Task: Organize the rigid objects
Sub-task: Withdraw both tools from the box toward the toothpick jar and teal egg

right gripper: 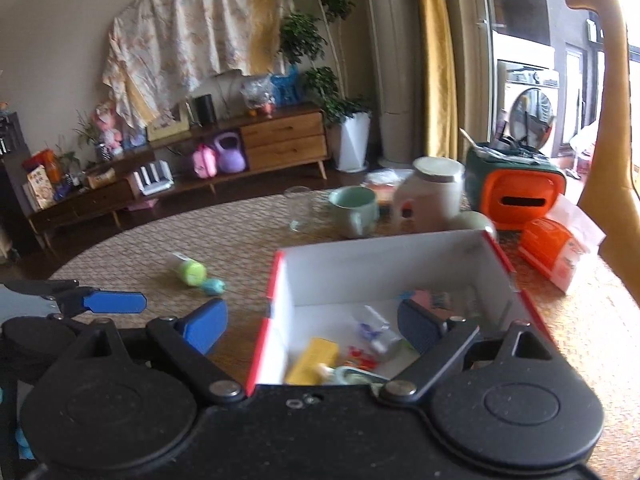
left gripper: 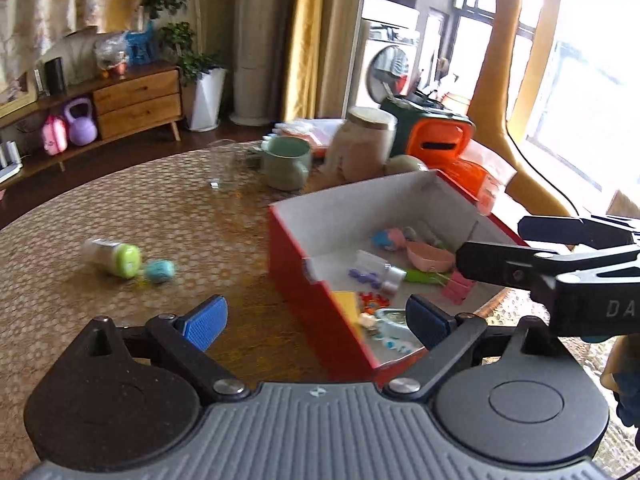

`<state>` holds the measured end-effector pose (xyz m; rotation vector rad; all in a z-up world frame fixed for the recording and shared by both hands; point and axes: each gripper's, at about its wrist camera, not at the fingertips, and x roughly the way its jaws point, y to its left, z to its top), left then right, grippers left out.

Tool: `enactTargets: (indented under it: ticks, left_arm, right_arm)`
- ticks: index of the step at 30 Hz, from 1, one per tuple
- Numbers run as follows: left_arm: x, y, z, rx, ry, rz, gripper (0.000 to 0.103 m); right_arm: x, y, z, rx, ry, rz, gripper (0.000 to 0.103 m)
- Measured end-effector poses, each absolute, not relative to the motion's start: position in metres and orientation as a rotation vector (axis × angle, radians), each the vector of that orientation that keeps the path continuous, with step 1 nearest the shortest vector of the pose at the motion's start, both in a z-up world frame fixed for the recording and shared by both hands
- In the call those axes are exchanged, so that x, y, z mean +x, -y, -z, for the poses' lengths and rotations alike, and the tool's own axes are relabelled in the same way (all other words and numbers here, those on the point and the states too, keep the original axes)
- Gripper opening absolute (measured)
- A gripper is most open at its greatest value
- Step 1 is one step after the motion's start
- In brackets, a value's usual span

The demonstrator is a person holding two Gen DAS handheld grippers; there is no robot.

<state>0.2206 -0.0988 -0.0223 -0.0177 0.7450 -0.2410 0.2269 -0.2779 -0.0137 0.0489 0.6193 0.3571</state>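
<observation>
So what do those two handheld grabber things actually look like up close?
Both are black plastic: the left gripper has a ribbed grey body, the right gripper a black one. Each has two rounded housings, silver pivot screws and textured blue pads. The right one carries pale lettering on its side.

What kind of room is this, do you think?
Most likely a home living room: a low wooden media cabinet stands along the wall, a potted plant stands beside it, and a washing machine shows past the yellow curtain.

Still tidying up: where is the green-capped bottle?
In both views, the bottle lies on the table, left of the red box, beside a small teal ball.
</observation>
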Motion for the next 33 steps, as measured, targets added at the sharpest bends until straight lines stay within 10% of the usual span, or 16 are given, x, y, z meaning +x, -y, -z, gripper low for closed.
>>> enactTargets:
  ticks: [33]
  left_arm:
    - [0.259, -0.109, 0.064, -0.124, -0.698, -0.027, 0.096]
  right_arm:
    - [0.272, 0.102, 0.090, -0.041, -0.648, -0.514, 0.091]
